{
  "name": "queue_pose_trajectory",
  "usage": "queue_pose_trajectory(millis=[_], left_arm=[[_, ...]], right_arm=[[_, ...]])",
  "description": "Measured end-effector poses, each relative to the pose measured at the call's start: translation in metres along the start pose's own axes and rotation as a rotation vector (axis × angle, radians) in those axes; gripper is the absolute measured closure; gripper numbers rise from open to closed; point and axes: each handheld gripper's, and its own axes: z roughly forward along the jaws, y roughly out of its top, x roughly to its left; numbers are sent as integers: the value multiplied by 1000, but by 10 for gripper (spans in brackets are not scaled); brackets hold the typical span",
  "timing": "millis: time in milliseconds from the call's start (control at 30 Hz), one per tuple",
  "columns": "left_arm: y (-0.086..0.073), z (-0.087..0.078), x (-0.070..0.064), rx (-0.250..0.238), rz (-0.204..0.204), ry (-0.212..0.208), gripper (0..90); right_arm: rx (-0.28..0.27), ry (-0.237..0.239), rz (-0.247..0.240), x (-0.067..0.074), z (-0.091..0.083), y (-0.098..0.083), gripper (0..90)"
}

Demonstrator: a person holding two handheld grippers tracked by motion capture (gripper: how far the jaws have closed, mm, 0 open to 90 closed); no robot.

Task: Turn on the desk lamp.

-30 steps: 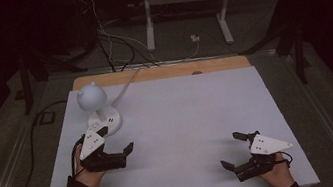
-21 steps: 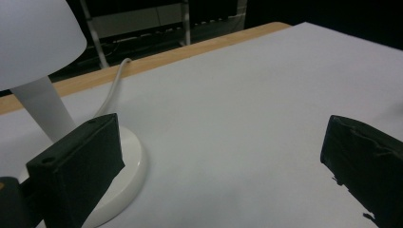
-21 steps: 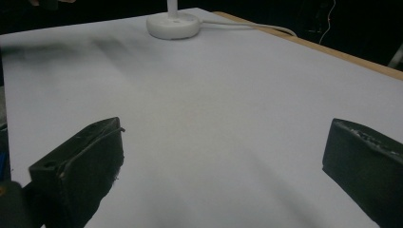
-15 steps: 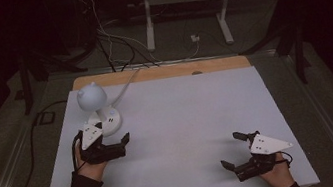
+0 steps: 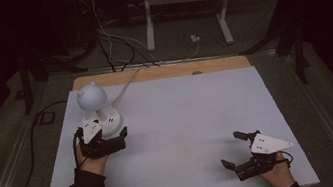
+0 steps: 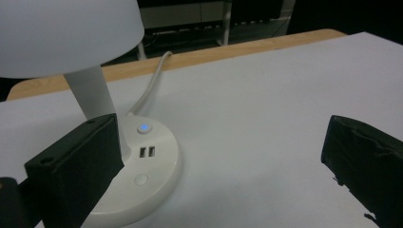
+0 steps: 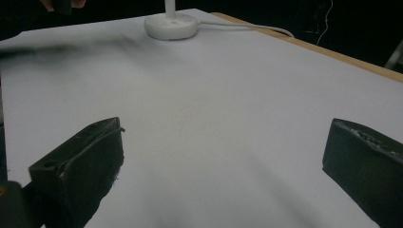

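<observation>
A small white lamp (image 5: 92, 97) with a round shade stands on a round base (image 5: 111, 124) at the table's left. In the left gripper view the base (image 6: 152, 173) shows a blue-lit button (image 6: 143, 128), two USB ports (image 6: 146, 152) and a second round button. My left gripper (image 5: 110, 136) is open right at the base; its left jaw overlaps the base's near side, and nothing lies between the jaws (image 6: 218, 175). My right gripper (image 5: 231, 149) rests open near the front right with only bare table between its jaws (image 7: 223, 161).
The lamp's white cable (image 5: 125, 82) runs back over the wooden far edge (image 5: 161, 71) of the white table top (image 5: 187, 110). Cables and a metal stand's legs (image 5: 182, 15) lie on the dark floor behind. The right gripper view shows the lamp base (image 7: 170, 24) far off.
My left gripper has moved forward and a little right, up to the lamp's base. The right gripper has stayed where it was.
</observation>
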Motion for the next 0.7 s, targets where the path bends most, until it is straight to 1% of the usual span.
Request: queue_pose_trajectory(millis=[33, 100, 167, 200, 233, 300, 333, 433, 500, 567, 600, 633, 700], left_arm=[[0, 1, -1, 7, 2, 21, 4], [0, 4, -2, 12, -5, 42, 4], [-1, 7, -2, 11, -23, 66, 4], [-1, 10, -1, 8, -38, 91, 4], [-1, 10, -1, 8, -38, 91, 4], [-2, 13, -1, 12, -48, 117, 4], [-3, 15, 0, 12, -58, 137, 4], [-4, 18, 1, 9, -90, 166, 4], [-3, 21, 0, 15, -101, 179, 4], [-2, 23, -3, 11, -105, 245, 4], [-2, 24, -4, 8, -114, 251, 4], [-1, 26, -6, 16, -118, 272, 4], [-1, 28, -6, 13, -117, 287, 4]], right_arm=[[2, 1, 3, 0, 0, 0, 0], [3, 1, 0, 1, 0, 0, 0], [5, 4, 2, 1, 1, 0, 0], [5, 4, 2, 1, 1, -1, 0], [5, 4, 2, 1, 1, -1, 0], [7, 5, 0, 1, 1, -1, 0], [7, 5, 0, 1, 1, -1, 0], [5, 5, 2, 1, 1, -1, 0], [4, 6, 4, 0, 1, -1, 0], [4, 6, 6, 0, 1, -1, 0], [3, 7, 7, 0, 1, -1, 0], [4, 7, 6, 0, 0, -1, 0], [3, 7, 4, 0, 0, -1, 0]])
